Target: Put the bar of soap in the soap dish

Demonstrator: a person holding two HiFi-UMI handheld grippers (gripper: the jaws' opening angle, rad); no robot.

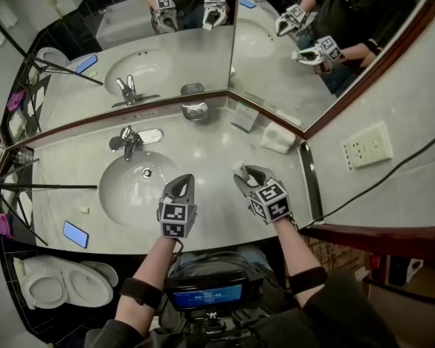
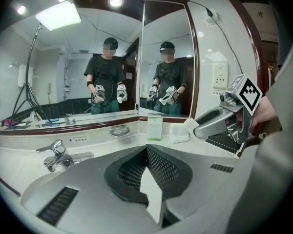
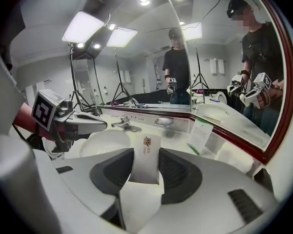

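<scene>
Closest to the head camera is a black chest-mounted device with a small blue screen [image 1: 203, 294], on the near side of the oval white sink basin [image 1: 130, 187]. Just right of that basin, the right gripper [image 1: 248, 174] pinches a small white wrapped bar of soap [image 3: 145, 162] upright between its jaws, clear of the counter. The left gripper [image 1: 180, 185] hovers at the basin's right edge, jaws pressed together with nothing in them.

I judge the carry to be the step in hand: the soap is gripped but not delivered. The shallow oval metal soap dish [image 1: 194, 111] waits beyond the basin at the foot of the mirror, and looks empty. Next, the soap must travel to the far side of the basin, right of the chrome tap [image 1: 130, 142], settle into the dish, and only then should the jaws spread.

A pale speckled stone counter [image 1: 217, 158] surrounds the basin. A folded white towel [image 1: 278, 138] lies to the basin's far right and a blue phone [image 1: 75, 233] at its near left. This is a bathroom, with two mirrors meeting in a corner.
</scene>
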